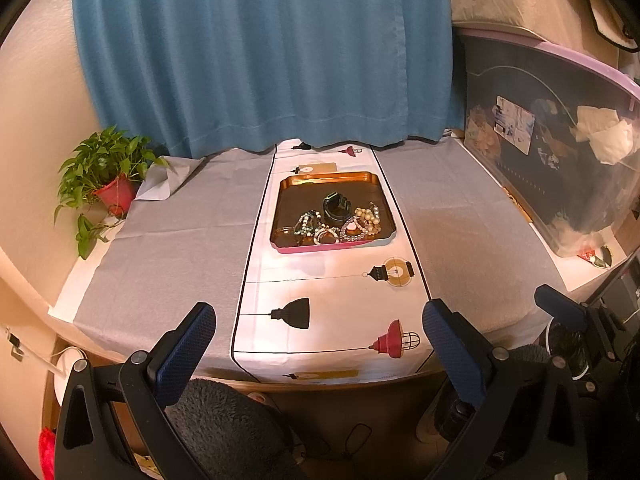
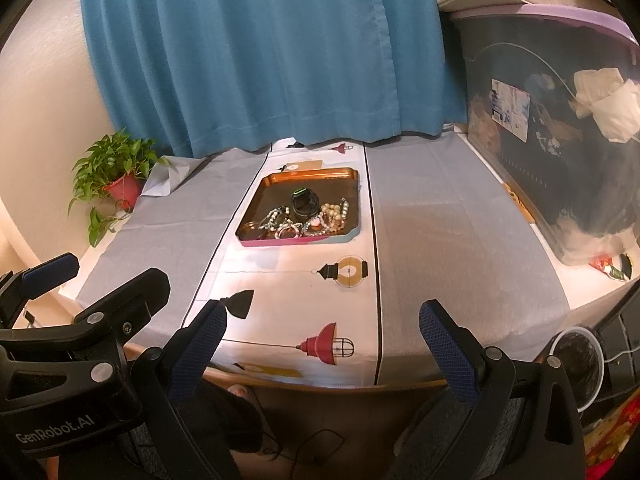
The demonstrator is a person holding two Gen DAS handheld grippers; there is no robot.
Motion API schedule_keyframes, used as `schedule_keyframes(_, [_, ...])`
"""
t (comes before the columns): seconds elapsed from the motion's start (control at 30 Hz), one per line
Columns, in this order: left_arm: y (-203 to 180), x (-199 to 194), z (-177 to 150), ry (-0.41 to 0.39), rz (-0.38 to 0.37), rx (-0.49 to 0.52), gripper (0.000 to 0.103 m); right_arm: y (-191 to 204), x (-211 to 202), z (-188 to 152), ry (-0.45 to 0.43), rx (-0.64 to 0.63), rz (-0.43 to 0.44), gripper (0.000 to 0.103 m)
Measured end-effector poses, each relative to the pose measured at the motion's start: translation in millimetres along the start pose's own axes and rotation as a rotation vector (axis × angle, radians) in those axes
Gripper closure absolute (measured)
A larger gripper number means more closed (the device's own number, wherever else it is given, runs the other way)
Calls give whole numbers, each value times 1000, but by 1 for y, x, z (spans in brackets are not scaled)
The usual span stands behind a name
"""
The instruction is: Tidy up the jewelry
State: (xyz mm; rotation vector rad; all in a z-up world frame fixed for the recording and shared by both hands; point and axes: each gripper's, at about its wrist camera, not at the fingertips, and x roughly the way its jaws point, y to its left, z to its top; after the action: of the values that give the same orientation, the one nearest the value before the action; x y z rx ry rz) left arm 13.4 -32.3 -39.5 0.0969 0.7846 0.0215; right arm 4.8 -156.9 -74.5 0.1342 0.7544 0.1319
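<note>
A copper tray with a pink front rim [image 1: 286, 194] [image 2: 256, 200] sits on the white lamp-print runner in the middle of the table. In its front half lie several bead bracelets [image 1: 340, 228] [image 2: 304, 222] and a dark watch on a round stand [image 1: 335, 209] [image 2: 302, 202]. My left gripper [image 1: 320, 336] is open and empty, held off the table's near edge, well short of the tray. My right gripper [image 2: 324, 340] is open and empty, also at the near edge. In the right wrist view the left gripper's body [image 2: 80, 320] shows at the lower left.
A potted green plant [image 1: 108, 176] [image 2: 116, 172] stands at the table's far left corner. A large clear storage bin with a purple lid [image 1: 560, 152] [image 2: 560, 140] fills the right side. A blue curtain [image 1: 260, 52] hangs behind. Grey cloth [image 1: 180, 220] covers the table either side of the runner.
</note>
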Motion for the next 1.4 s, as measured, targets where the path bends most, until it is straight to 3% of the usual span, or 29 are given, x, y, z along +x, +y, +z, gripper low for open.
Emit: schedule_keyframes(1.4, [2, -3, -1, -2, 0, -4, 0, 3, -1, 3, -2, -2, 0, 6])
